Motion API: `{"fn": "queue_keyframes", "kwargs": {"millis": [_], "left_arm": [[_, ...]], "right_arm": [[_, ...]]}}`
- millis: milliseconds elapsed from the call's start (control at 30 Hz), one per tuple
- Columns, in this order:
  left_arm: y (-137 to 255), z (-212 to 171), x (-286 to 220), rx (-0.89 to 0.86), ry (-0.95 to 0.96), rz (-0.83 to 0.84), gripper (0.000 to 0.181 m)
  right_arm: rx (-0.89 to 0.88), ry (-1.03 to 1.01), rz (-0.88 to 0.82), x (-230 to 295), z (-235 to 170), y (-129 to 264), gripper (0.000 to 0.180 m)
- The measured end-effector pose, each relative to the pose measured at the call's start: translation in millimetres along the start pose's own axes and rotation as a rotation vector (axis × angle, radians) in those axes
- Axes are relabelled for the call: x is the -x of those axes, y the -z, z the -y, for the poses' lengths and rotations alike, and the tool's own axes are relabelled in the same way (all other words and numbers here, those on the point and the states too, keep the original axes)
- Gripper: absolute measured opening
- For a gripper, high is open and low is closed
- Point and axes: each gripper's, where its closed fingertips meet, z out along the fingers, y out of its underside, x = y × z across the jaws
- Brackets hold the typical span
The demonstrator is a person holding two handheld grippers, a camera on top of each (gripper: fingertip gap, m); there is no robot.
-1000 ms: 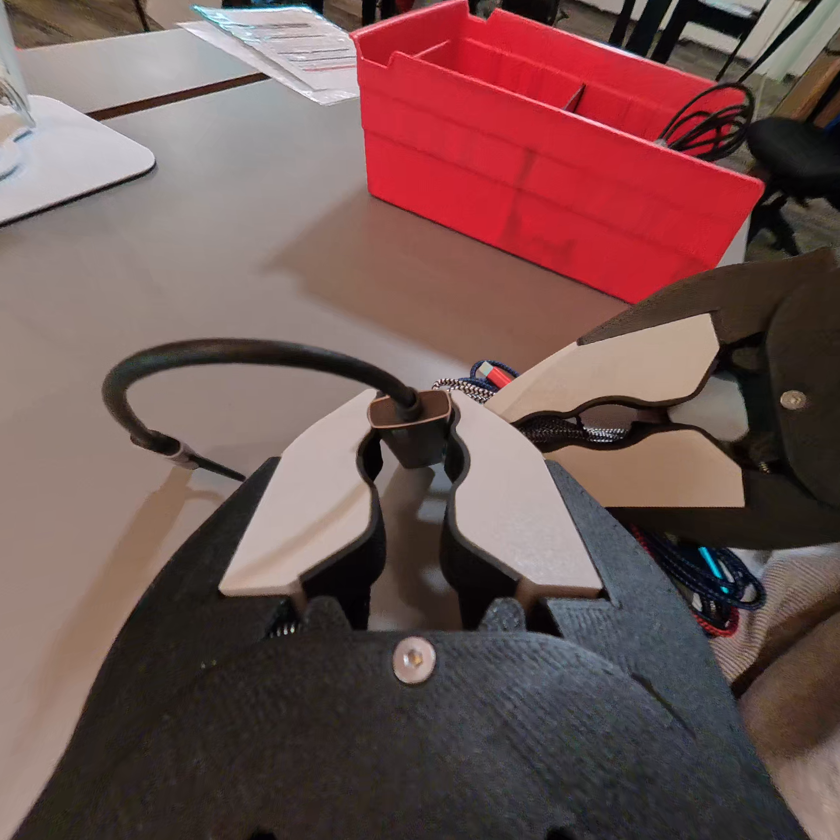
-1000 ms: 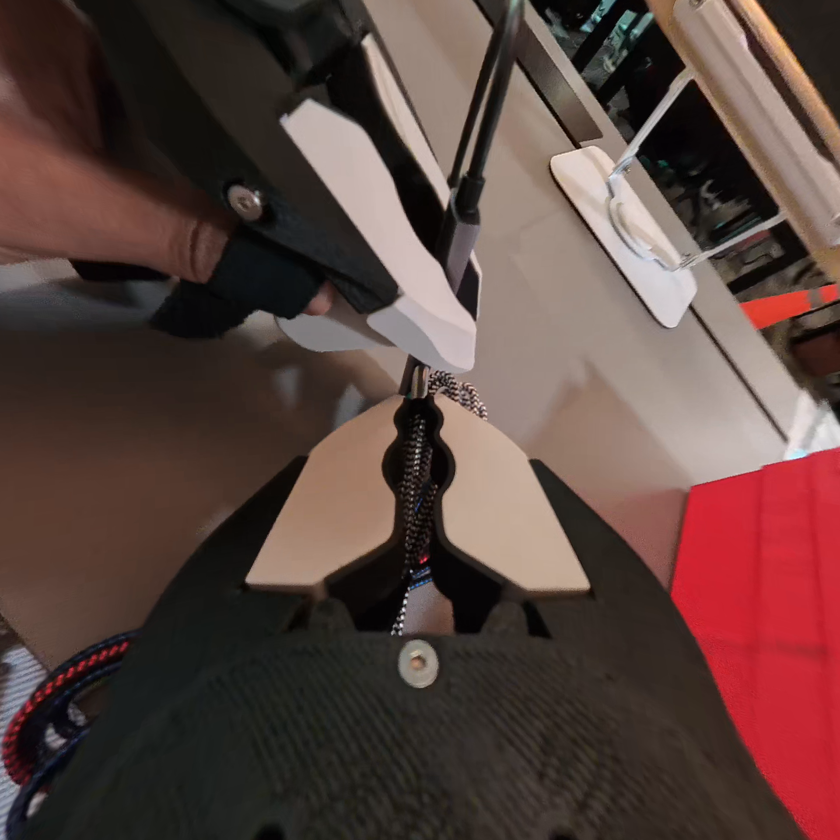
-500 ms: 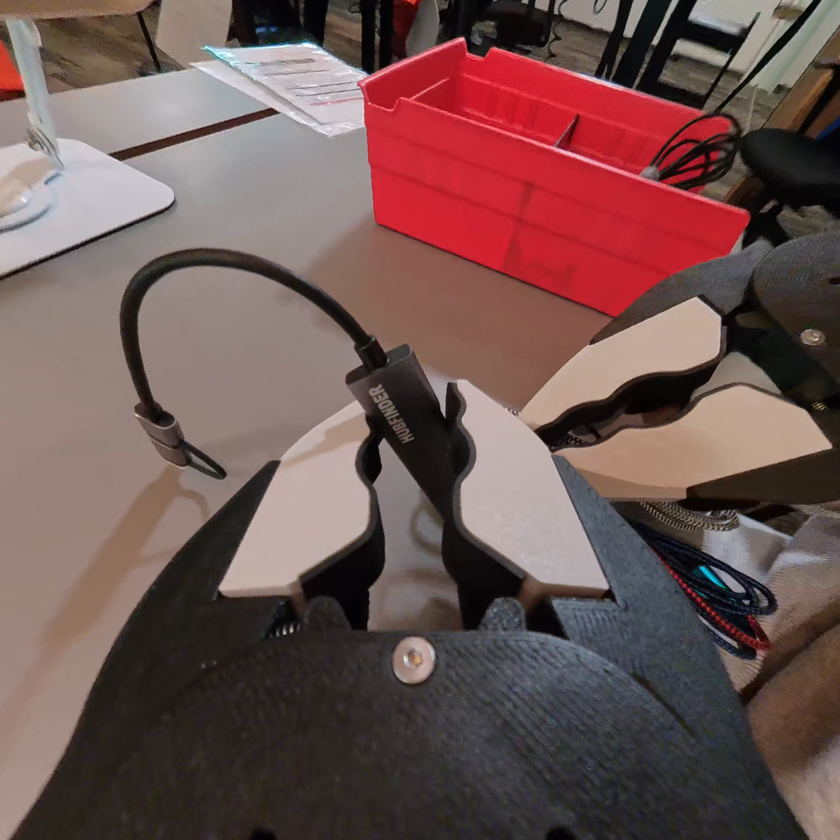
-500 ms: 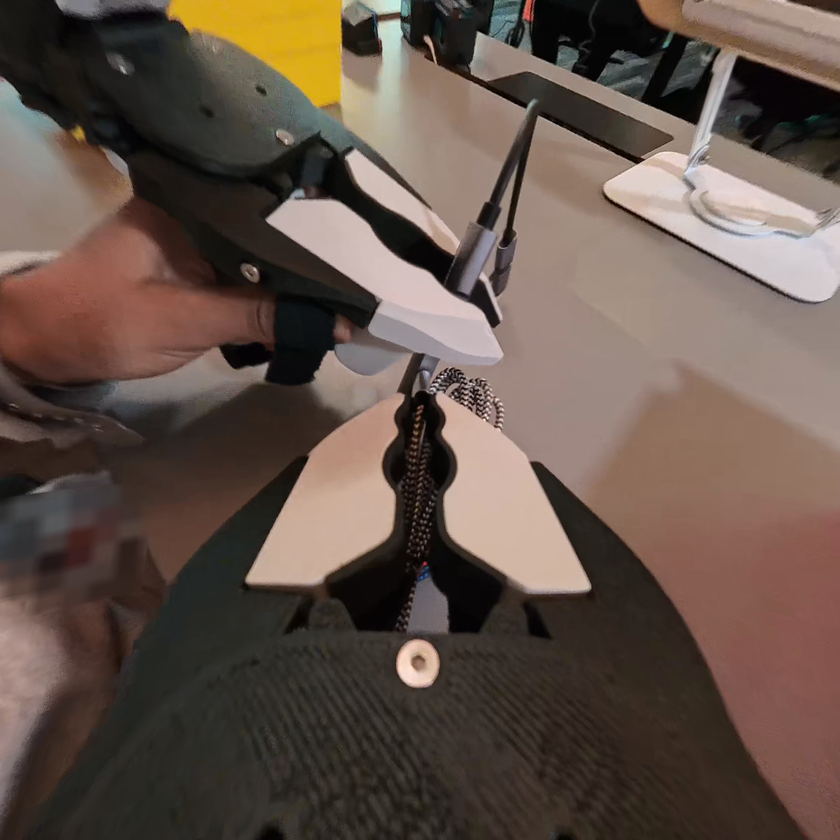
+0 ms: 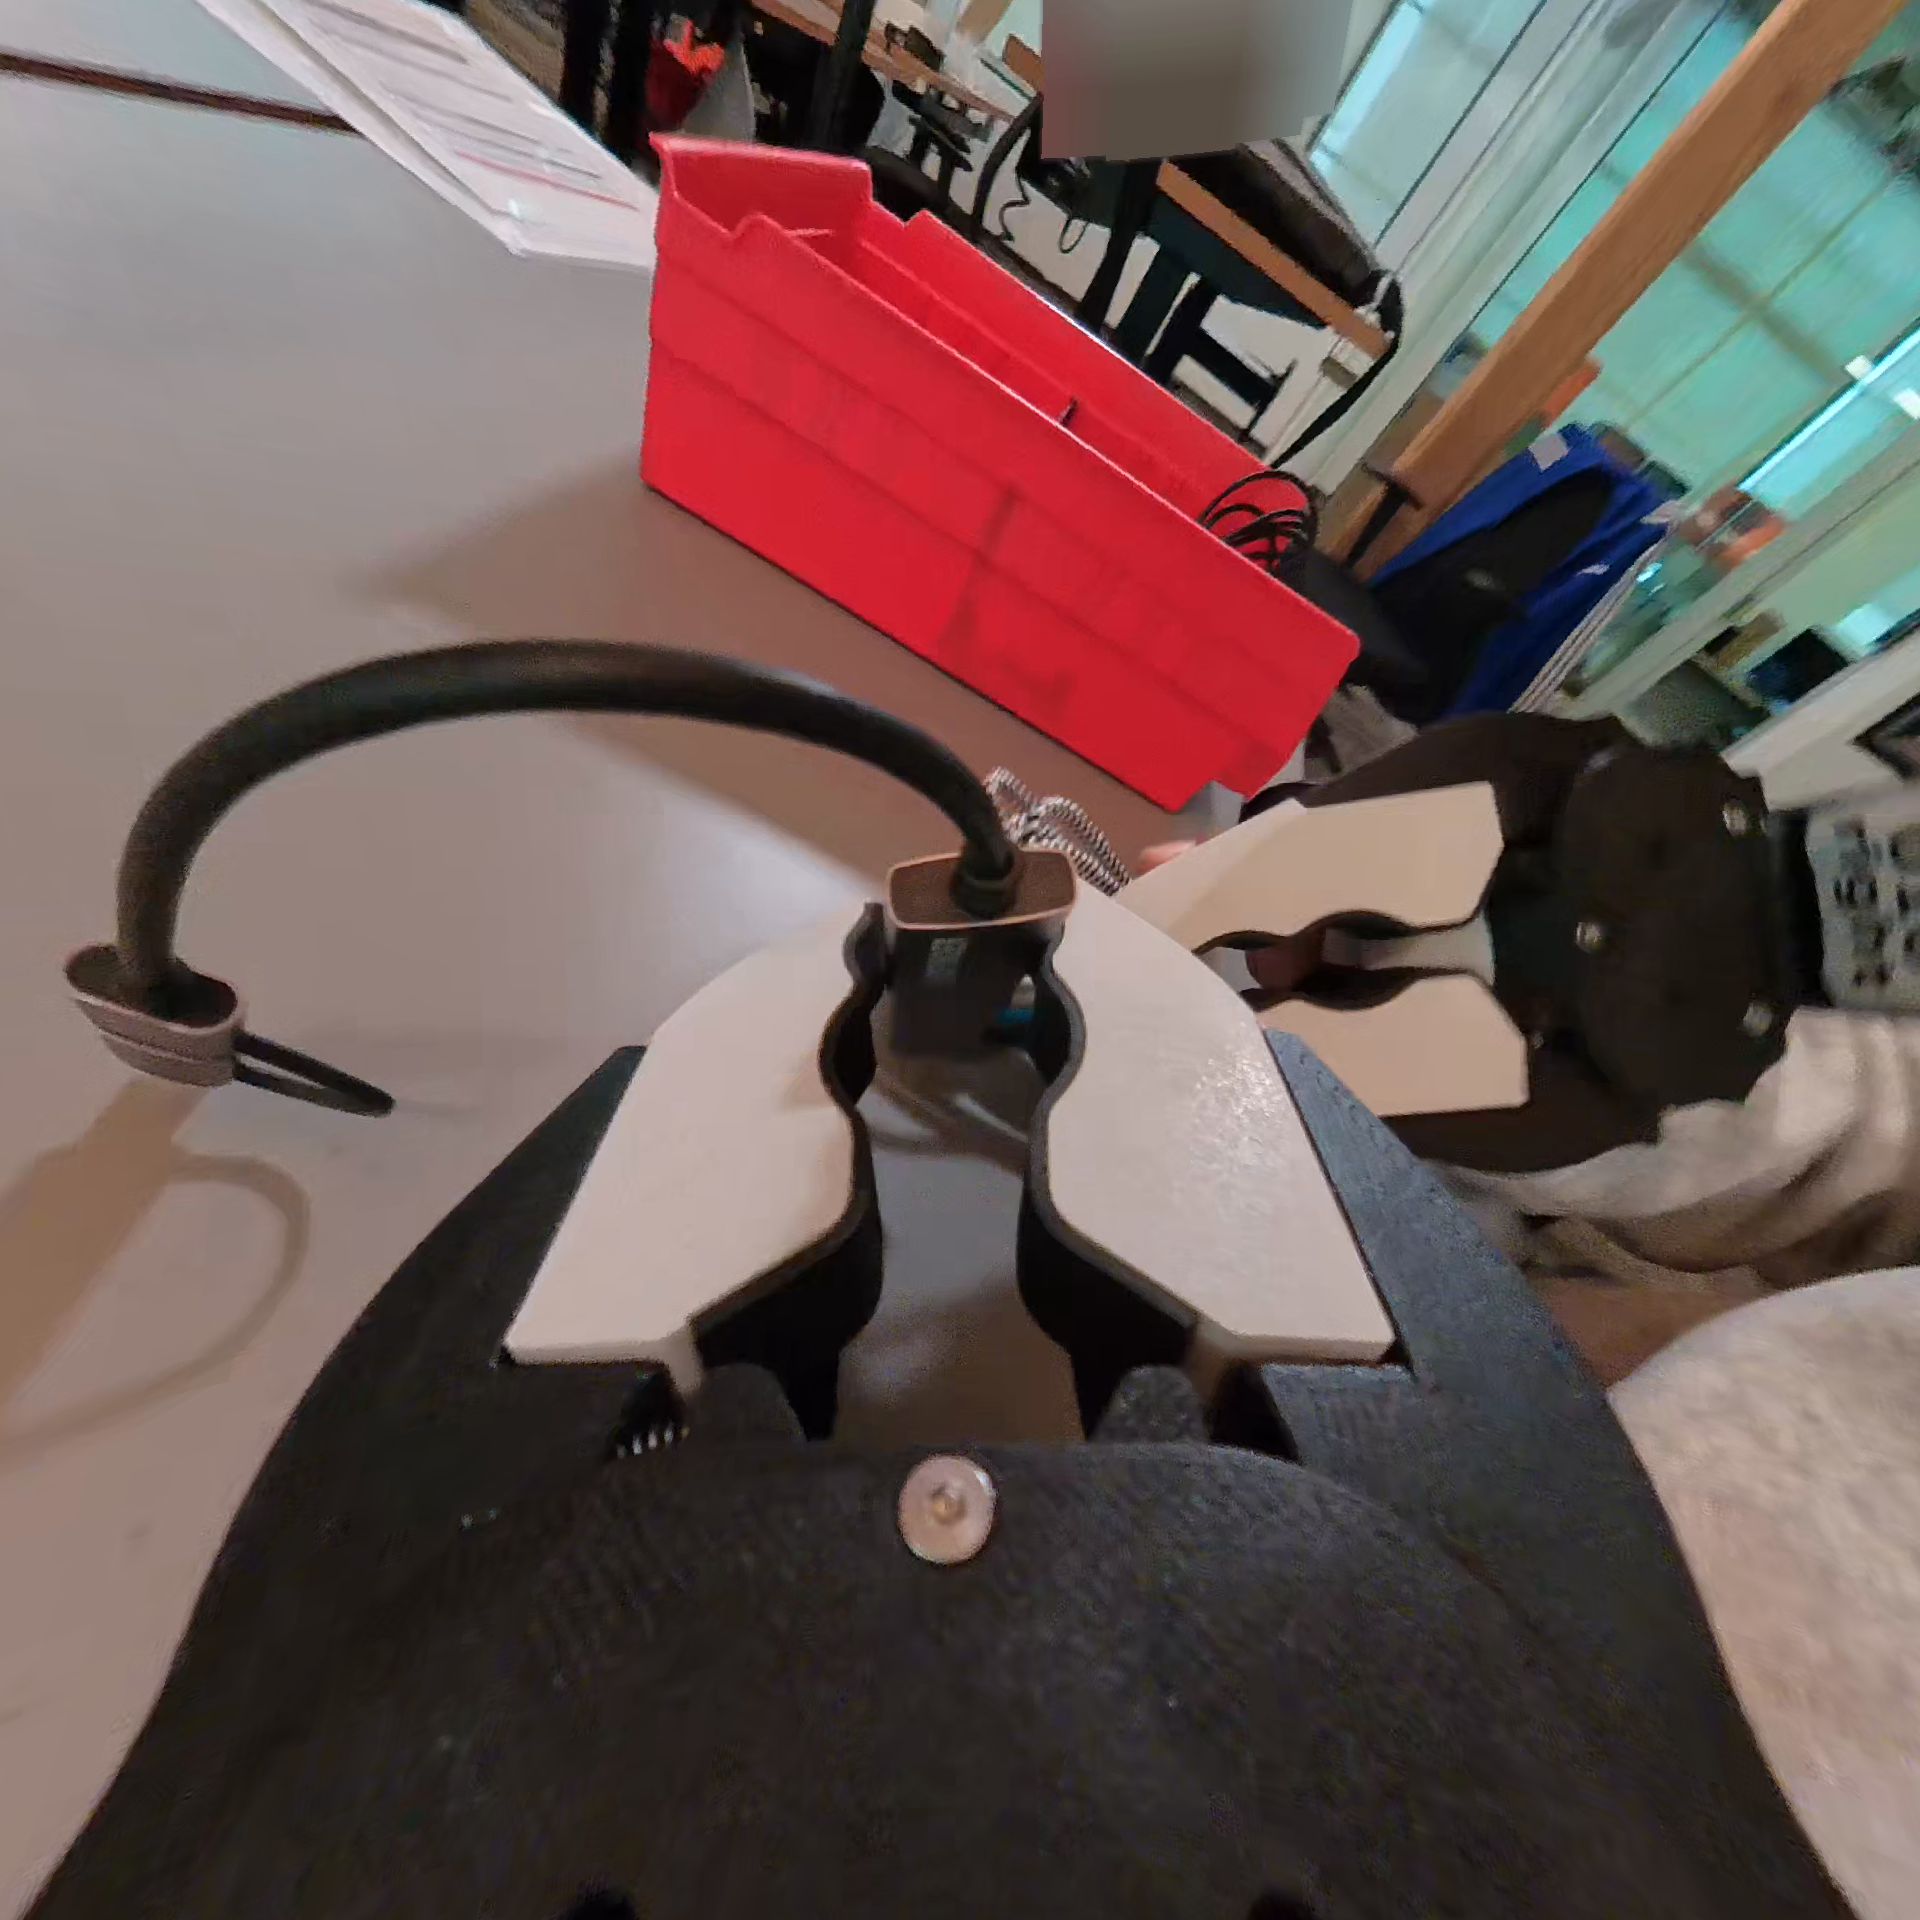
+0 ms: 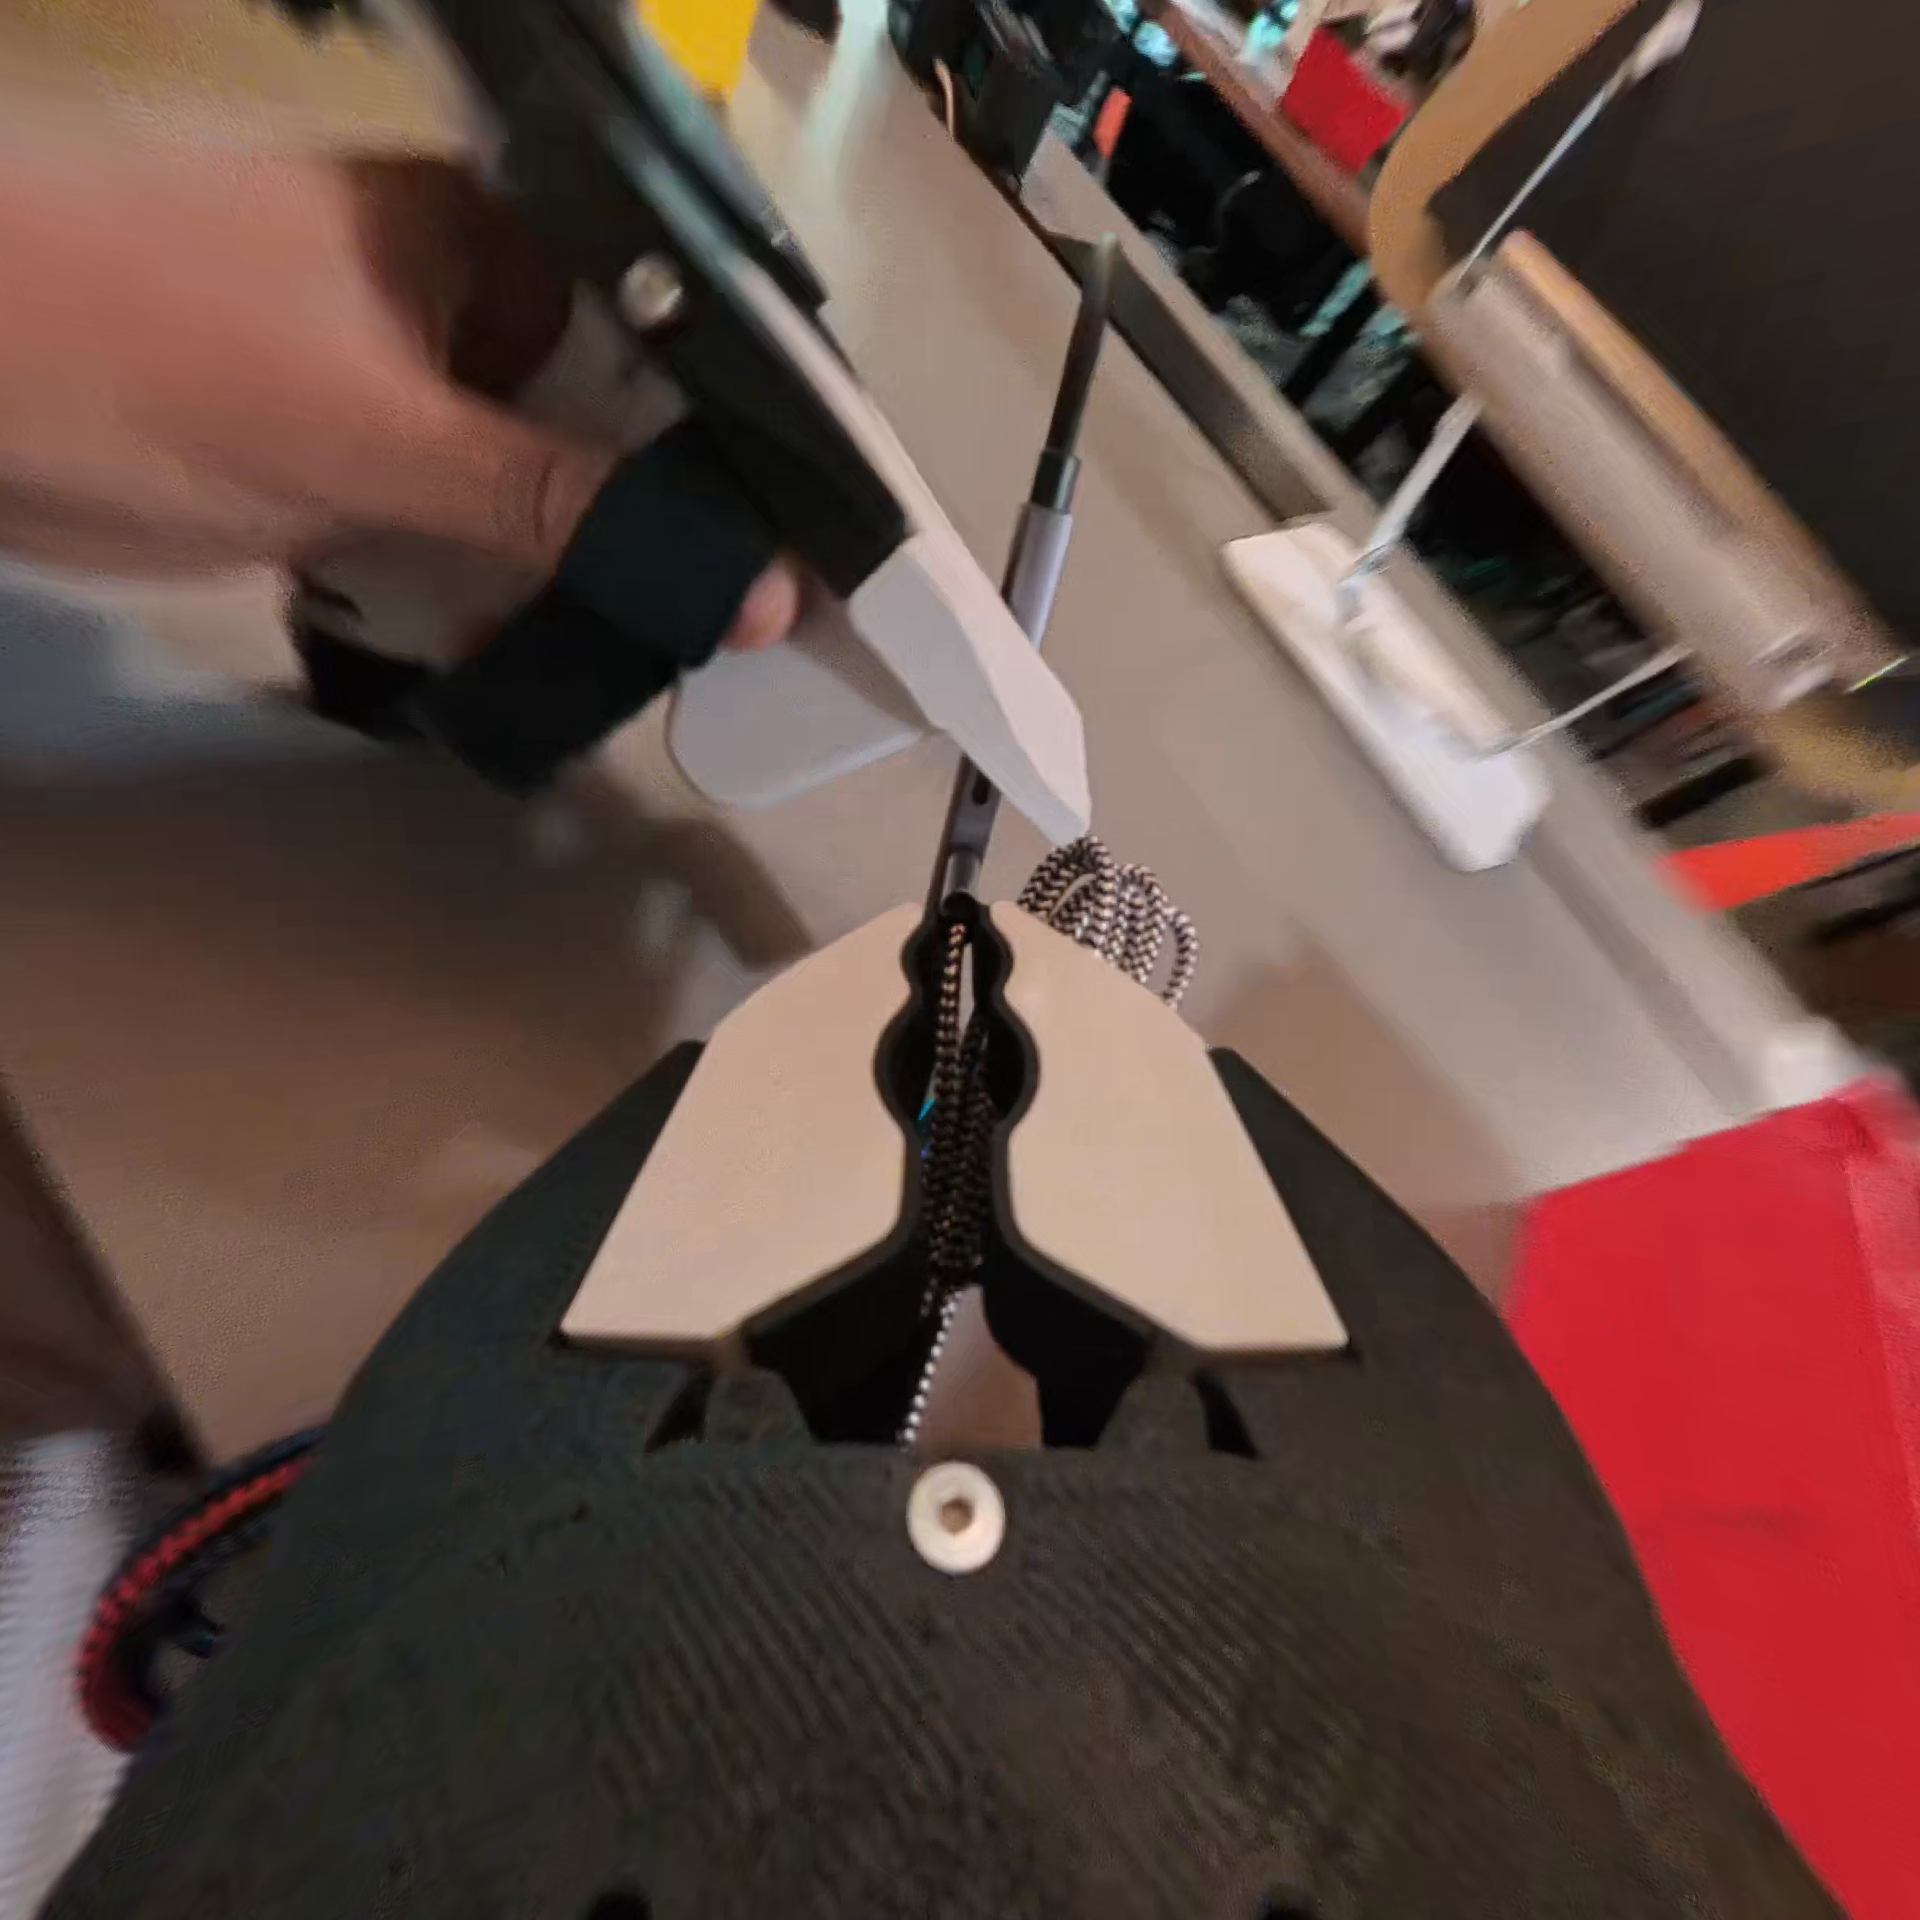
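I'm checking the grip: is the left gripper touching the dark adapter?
Touching. The left wrist view shows the left gripper with both fingertips pressed against the sides of the adapter, no gap on either side.

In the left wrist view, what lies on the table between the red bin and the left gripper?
In the left wrist view, bare grey table separates the red bin from the left gripper. Only the black cable of the adapter it grips arches above it.

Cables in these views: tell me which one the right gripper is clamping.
The black-and-white braided cable, pinched between the right gripper's fingers. The smooth black cable belongs to the dark adapter held by the left gripper; the red-and-blue braided cable hangs loose.
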Motion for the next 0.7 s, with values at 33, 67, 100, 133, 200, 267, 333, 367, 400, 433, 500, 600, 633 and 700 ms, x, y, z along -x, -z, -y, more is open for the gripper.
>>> {"fn": "queue_keyframes", "kwargs": {"millis": [33,67,100,133,200,267,333,367,400,433,500,600,633,700], "left_arm": [[0,-2,-1,0.003,0.026,-0.016,0.032],[1,-3,-1,0.004,0.044,-0.025,0.032],[1,-4,-1,0.008,0.053,-0.026,0.031],[1,-6,0,0.017,0.05,-0.018,0.03],[0,-10,3,0.04,0.027,0.005,0.029],[-1,-8,4,0.029,0.022,0.016,0.028],[-1,-5,3,0.001,0.023,0.029,0.028],[0,-3,3,-0.004,0.006,0.042,0.028],[0,-2,3,-0.001,-0.017,0.059,0.028],[1,-1,4,0.003,-0.041,0.08,0.027],[2,2,5,-0.007,-0.081,0.118,0.027],[1,4,5,-0.031,-0.087,0.139,0.027],[0,4,6,-0.039,-0.082,0.14,0.026],[-1,2,5,-0.04,-0.069,0.133,0.026]], "right_arm": [[0.028,0.131,-0.066,-2,0,1,0.006],[0.049,0.244,-0.127,-4,-1,1,0.006],[0.062,0.336,-0.171,-5,-1,1,0.007],[0.07,0.398,-0.198,-5,-2,0,0.007],[0.073,0.424,-0.199,-3,-6,-1,0.007],[0.067,0.384,-0.18,-3,-6,-2,0.007],[0.057,0.349,-0.177,-4,-4,-1,0.007],[0.051,0.338,-0.181,-5,-3,-1,0.007],[0.045,0.329,-0.188,-6,-2,-1,0.007],[0.041,0.316,-0.196,-7,-2,-2,0.007],[0.034,0.263,-0.187,-6,-2,-4,0.011],[0.043,0.169,-0.145,-4,-2,-7,0.023],[0.038,0.146,-0.13,-3,-1,-7,0.027],[0.027,0.115,-0.127,-5,0,-7,0.034]]}}
